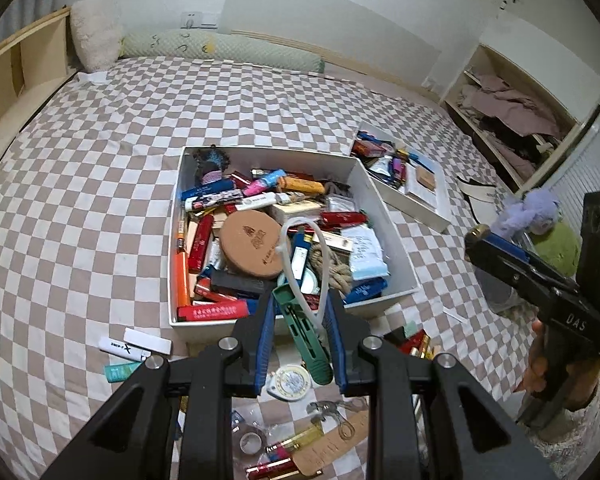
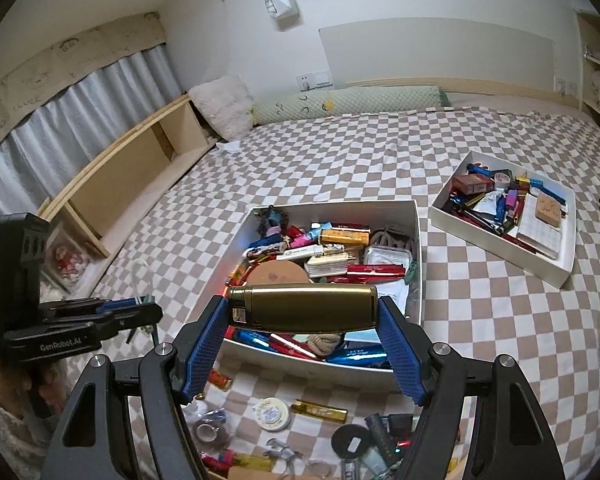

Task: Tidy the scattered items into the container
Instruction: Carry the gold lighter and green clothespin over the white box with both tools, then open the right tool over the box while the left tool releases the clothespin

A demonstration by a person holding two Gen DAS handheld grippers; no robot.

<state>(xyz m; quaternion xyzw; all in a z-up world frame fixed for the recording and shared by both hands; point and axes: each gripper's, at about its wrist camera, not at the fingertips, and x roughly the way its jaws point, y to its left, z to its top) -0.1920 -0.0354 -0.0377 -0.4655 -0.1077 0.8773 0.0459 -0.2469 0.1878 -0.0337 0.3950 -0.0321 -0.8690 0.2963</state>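
Note:
A white box [image 1: 384, 216] full of lighters, packets and a round brown disc stands on the checked bed; it also shows in the right wrist view [image 2: 418, 236]. My left gripper [image 1: 300, 312] is shut on a green tool with a white cord [image 1: 300, 320], held over the box's near edge. My right gripper [image 2: 302, 308] is shut on a gold lighter [image 2: 304, 308], held crosswise above the box's near side. It shows at the right of the left wrist view [image 1: 480, 240]. Scattered items lie on the bed below both grippers: a gold lighter [image 2: 319, 409], a round tin [image 2: 271, 413], a tape roll [image 2: 208, 432].
A second white tray [image 2: 556, 272] of small items lies to the right of the box. A white lighter [image 1: 148, 340] and a teal one [image 1: 120, 372] lie left of the box. Wooden shelves [image 2: 140, 168] run along the left; pillows lie at the bed's head.

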